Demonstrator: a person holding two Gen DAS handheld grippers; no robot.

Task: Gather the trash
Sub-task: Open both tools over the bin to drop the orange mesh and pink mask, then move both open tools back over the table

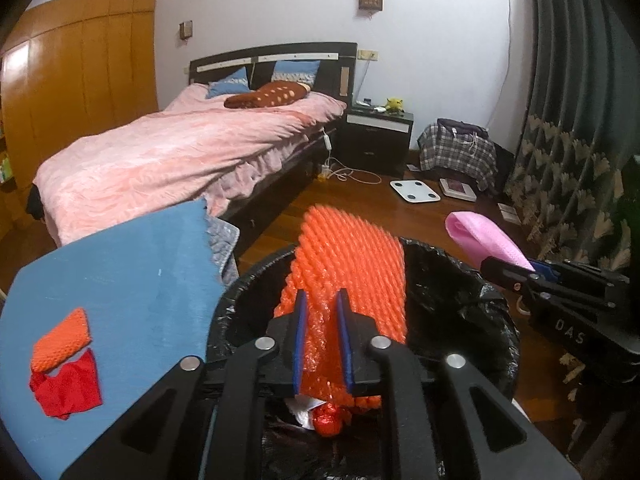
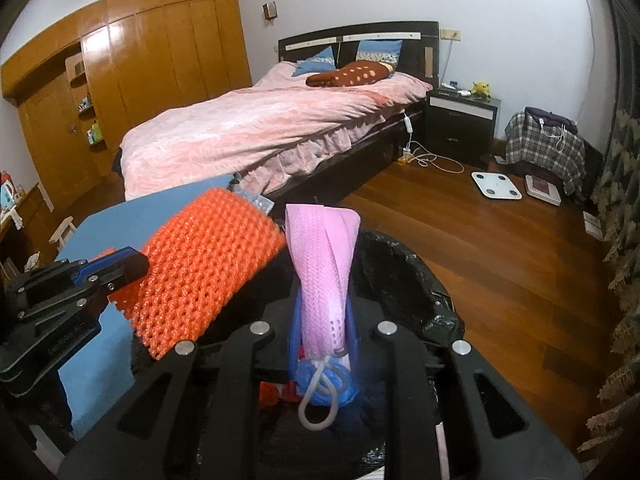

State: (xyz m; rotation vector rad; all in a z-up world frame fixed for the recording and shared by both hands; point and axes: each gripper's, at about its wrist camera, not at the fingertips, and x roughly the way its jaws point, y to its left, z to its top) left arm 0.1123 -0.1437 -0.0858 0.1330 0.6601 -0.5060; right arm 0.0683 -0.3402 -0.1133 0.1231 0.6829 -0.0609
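1. A large orange foam-net sleeve (image 1: 352,264) stands between the blue pads of the left gripper (image 1: 323,300), directly over the round bin lined with a black plastic bag (image 1: 472,280). The pads pinch its lower, crumpled end, so the gripper is clamped on the sleeve, which rises ahead of the fingertips.

2. Off to that gripper's right, the right gripper (image 2: 325,312) clutches a folded pink foam-net sleeve (image 2: 324,256) upright between its fingers, also above the bin's rim. A white elastic loop (image 2: 320,396) and some blue material hang behind the pads, close to the camera.

3. Beneath the left gripper, inside the bin, lie a shiny red crumpled wrapper (image 1: 330,424) and a scrap of white paper.

4. To the left of the left gripper, on a blue cloth-covered surface (image 1: 132,264), rest a small orange foam-net piece (image 1: 60,346) and, touching it on the near side, a red crumpled scrap (image 1: 66,390).

5. Ahead of both grippers stands a bed with a pink quilt (image 1: 168,152), then a dark bedside cabinet (image 1: 378,136), with white bathroom scales (image 1: 414,191) on the wooden floor.
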